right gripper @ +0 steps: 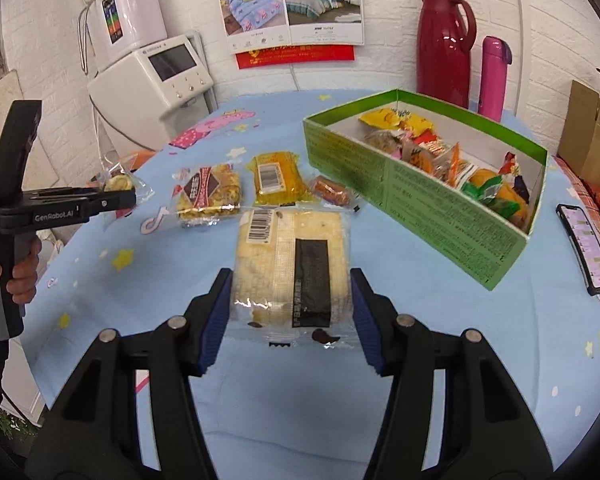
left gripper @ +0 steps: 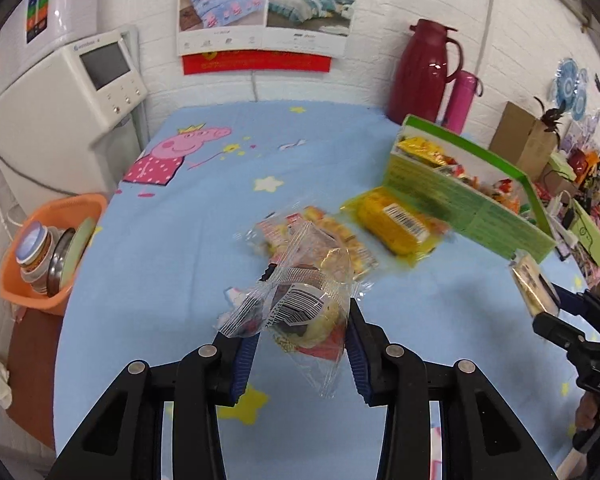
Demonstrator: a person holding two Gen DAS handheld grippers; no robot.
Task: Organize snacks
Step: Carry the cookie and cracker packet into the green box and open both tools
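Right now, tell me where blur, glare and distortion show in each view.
Left wrist view: motion blur smears the yellow packet and green box. Right wrist view: sharp, with glare on the red thermos. Both views: fisheye bends the edges, with dark corners.

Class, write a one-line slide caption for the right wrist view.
Right gripper holds a pale cake packet beside the green snack box.

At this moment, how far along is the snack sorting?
Partly done: the green box already holds a pile of wrapped snacks. In hand: the left tool grips a clear-wrapped pastry and the right tool grips a pale cake packet, both above the tablecloth. Left: the crispy snack pack, yellow packet and small orange packet lie outside the box.
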